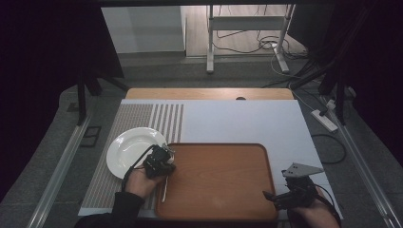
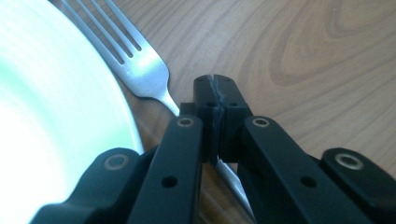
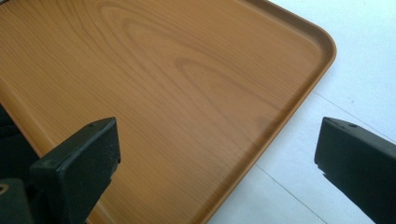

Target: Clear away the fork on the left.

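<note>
My left gripper (image 1: 166,152) is shut on the handle of a metal fork (image 1: 164,189), at the left edge of the wooden tray (image 1: 218,183). In the left gripper view the closed jaws (image 2: 215,91) pinch the fork (image 2: 140,70) just behind its neck. Its tines lie along the rim of the white plate (image 2: 56,116), over the tray (image 2: 303,56). The plate (image 1: 130,149) sits left of the tray. My right gripper (image 1: 278,194) rests near the tray's front right corner, held in a hand. In its own view it (image 3: 217,140) stands open over the tray's rim (image 3: 299,93), with nothing between its fingers.
A striped placemat (image 1: 123,118) lies under the plate, on a white table cover (image 1: 237,121). Beyond the table's far edge stand the legs of a metal frame (image 1: 209,47), with cables on the floor. A power strip (image 1: 324,119) lies off the right side.
</note>
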Demonstrator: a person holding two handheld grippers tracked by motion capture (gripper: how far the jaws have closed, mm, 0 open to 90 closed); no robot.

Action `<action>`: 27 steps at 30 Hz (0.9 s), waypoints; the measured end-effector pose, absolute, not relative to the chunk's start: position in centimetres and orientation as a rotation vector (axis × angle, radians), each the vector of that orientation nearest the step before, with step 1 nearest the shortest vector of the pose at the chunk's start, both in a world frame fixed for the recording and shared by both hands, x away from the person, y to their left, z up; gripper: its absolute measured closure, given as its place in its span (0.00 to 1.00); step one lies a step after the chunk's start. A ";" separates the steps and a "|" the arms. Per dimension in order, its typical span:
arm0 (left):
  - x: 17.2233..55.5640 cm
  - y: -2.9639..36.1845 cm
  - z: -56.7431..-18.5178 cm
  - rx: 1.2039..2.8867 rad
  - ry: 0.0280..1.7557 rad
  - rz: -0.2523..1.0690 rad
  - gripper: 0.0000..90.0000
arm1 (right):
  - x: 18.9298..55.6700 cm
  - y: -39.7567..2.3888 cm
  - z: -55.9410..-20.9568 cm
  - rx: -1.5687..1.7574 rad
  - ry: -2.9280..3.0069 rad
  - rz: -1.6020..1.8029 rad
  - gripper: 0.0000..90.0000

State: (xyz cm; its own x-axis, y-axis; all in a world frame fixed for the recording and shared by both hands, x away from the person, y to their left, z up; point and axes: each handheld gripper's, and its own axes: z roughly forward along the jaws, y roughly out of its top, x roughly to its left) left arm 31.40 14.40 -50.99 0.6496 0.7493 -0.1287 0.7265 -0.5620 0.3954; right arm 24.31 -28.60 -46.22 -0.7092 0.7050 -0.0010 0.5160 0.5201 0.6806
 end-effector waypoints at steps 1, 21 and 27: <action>31.4 14.4 -51.0 2.451 1.161 0.072 0.98 | 24.3 -28.6 -46.2 1.024 2.486 0.976 0.01; 29.7 16.2 -49.1 2.277 1.059 0.086 0.07 | 24.3 -28.6 -46.2 1.029 2.487 0.975 0.01; 29.0 17.3 -48.6 2.240 1.020 0.113 0.02 | 24.3 -28.6 -46.2 1.026 2.487 0.975 0.01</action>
State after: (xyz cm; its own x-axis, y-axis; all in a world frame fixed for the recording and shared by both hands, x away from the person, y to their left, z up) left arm 28.98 17.26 -48.62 0.6913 0.6985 -0.1849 0.6408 -0.4744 0.6036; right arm 24.30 -28.56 -46.20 -0.7091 0.7051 -0.0004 0.5169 0.5202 0.6798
